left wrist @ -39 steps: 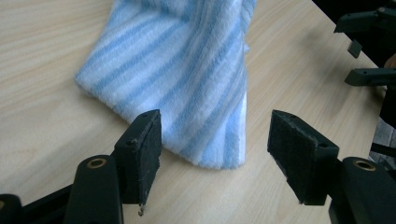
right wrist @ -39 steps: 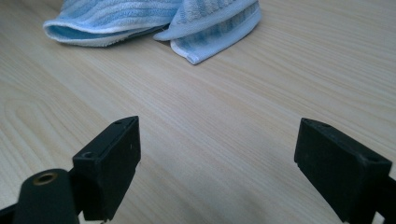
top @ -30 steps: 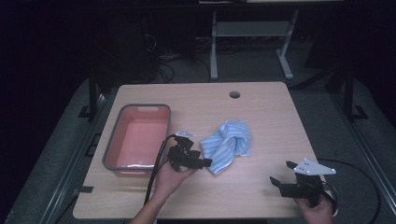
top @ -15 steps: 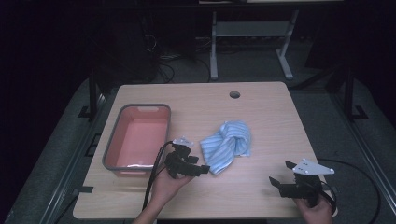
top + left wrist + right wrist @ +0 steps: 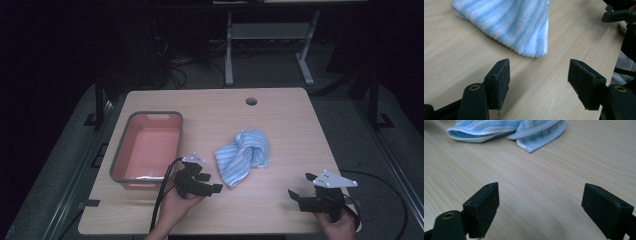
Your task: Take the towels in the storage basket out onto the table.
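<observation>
Left gripper (image 5: 212,187): jaws spread wide, empty, over bare table (image 5: 280,115), striped towel (image 5: 243,156) just ahead, not touching. Right gripper (image 5: 295,195): jaws wide apart, empty, well apart from towel. Towel crumpled mid-table, beside pink bin (image 5: 131,135).

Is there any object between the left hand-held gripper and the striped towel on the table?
Nothing visible. The left hand-held gripper is open, with bare table up to the striped towel corner.
</observation>
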Demonstrator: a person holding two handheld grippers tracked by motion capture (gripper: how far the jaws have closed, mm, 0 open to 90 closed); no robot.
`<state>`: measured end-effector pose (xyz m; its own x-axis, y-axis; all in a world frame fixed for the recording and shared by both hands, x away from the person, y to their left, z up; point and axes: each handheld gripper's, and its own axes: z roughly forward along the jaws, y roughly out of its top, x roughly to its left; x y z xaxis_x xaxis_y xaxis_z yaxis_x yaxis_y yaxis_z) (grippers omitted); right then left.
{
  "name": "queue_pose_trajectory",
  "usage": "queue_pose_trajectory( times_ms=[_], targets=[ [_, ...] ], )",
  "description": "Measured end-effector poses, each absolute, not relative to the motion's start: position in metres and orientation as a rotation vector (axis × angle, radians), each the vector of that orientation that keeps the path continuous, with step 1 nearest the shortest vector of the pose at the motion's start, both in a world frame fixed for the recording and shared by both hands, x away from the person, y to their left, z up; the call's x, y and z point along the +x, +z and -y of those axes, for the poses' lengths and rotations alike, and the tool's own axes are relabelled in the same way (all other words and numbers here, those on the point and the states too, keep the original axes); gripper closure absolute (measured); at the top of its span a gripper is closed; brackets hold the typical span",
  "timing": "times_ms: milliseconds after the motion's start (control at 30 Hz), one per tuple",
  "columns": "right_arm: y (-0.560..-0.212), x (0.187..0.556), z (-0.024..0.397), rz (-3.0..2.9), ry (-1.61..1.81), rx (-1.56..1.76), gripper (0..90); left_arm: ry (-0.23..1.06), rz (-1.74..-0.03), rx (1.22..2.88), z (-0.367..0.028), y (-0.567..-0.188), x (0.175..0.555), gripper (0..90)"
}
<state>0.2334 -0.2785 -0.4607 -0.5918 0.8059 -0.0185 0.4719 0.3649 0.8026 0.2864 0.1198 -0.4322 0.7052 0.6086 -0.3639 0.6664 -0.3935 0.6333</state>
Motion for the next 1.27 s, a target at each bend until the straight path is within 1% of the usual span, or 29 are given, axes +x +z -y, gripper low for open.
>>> queue_pose_trajectory(
  times_ms=[200, 267, 633, 900, 1000, 1167, 1267],
  targets=[
    [-0.461, 0.234, 0.277, -2.225, 1.097, 1.106, 14.1, -0.072, -0.952, 2.128, -0.124, -0.436, 0.278, 33.9],
    [-0.461, 0.234, 0.277, -2.226, 1.093, 1.102, 14.1, -0.093, -0.963, 2.115, -0.125, -0.438, 0.275, 33.7],
    [-0.461, 0.234, 0.275, -2.23, 1.084, 1.098, 14.1, -0.093, -0.972, 2.126, -0.133, -0.447, 0.263, 31.9],
    [-0.459, 0.231, 0.274, -2.231, 1.087, 1.095, 14.1, -0.1, -0.97, 2.141, -0.132, -0.458, 0.254, 28.5],
    [-0.458, 0.228, 0.274, -2.228, 1.095, 1.083, 14.1, -0.069, -0.946, 2.146, -0.129, -0.455, 0.252, 27.6],
    [-0.458, 0.226, 0.274, -2.23, 1.105, 1.078, 14.1, -0.058, -0.927, 2.147, -0.123, -0.453, 0.248, 26.9],
    [-0.457, 0.225, 0.274, -2.234, 1.105, 1.065, 14.1, -0.072, -0.914, 2.156, -0.121, -0.453, 0.249, 28.1]
  ],
)
